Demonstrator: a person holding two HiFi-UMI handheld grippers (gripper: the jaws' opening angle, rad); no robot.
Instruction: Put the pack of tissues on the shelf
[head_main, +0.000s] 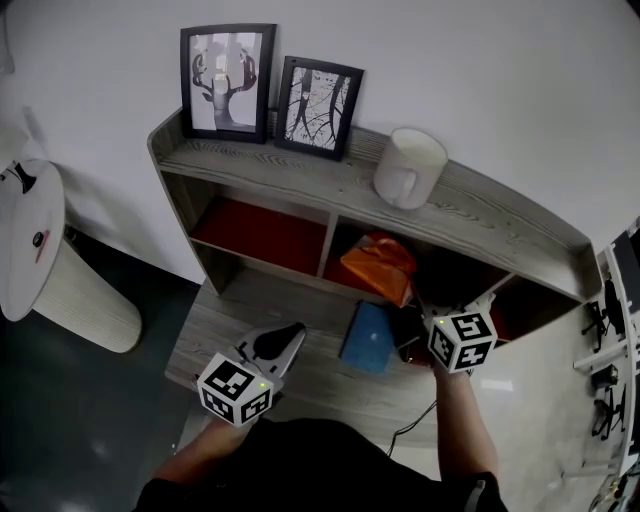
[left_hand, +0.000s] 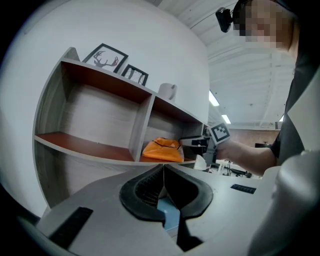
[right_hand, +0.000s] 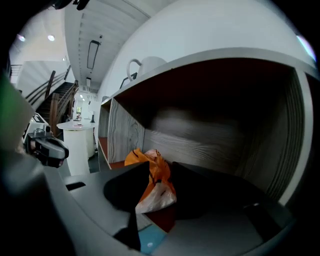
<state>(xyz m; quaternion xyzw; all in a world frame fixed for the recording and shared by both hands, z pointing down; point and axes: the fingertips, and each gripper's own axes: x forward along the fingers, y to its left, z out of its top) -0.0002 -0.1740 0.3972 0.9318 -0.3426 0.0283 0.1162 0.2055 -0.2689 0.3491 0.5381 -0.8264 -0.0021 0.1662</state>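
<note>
Middle shelf compartment: orange pack of tissues, lying near the front lip. Right gripper: jaws parted, loose wrapper end between them, unpinched. Left gripper: clamped shut, empty. Hazard: wrapper may snag a jaw on withdrawal and drag the pack out.

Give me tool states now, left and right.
Left tool: closed, empty.
Right tool: open; tissue pack sits between its jaws.
</note>
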